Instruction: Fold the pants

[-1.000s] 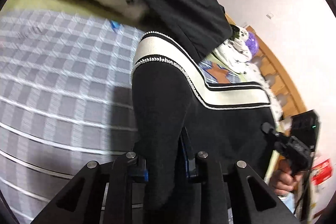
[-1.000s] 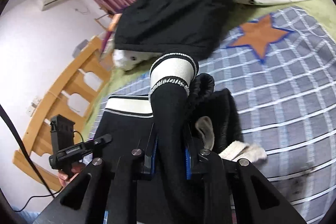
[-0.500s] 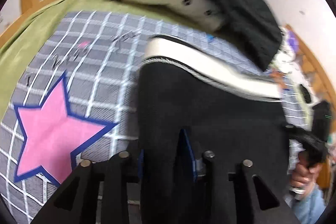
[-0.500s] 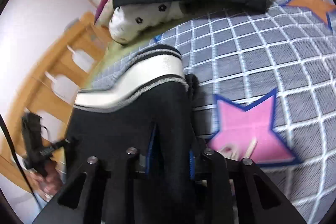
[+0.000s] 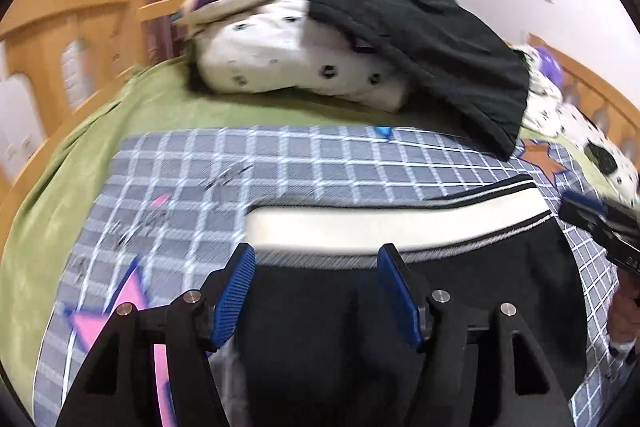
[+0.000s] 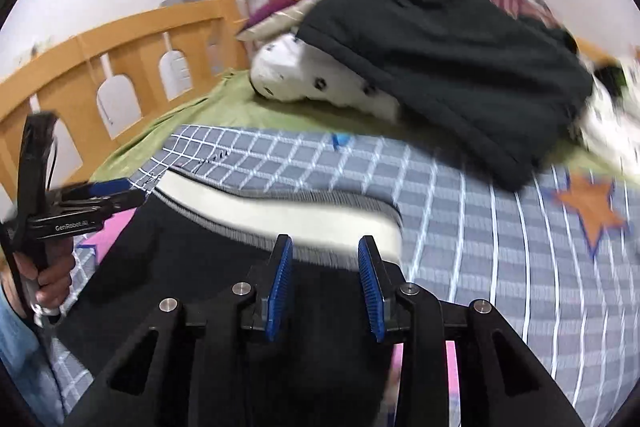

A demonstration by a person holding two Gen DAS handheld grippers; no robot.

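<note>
In the left wrist view, your left gripper [image 5: 316,285] no longer pinches the pants [image 5: 400,307]: a second ago its pads were clamped on black cloth, now the jaws are opening, spread apart with the fabric lying loose below them on the checked blanket [image 5: 280,163]. In the right wrist view, your right gripper [image 6: 325,281] has likewise let go; its jaws are opening over the pants [image 6: 200,267], pads clear of the cloth, the white waistband [image 6: 280,213] just ahead.

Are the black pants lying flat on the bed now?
Yes. The pants lie spread on the checked blanket, white waistband stretched straight.
</note>
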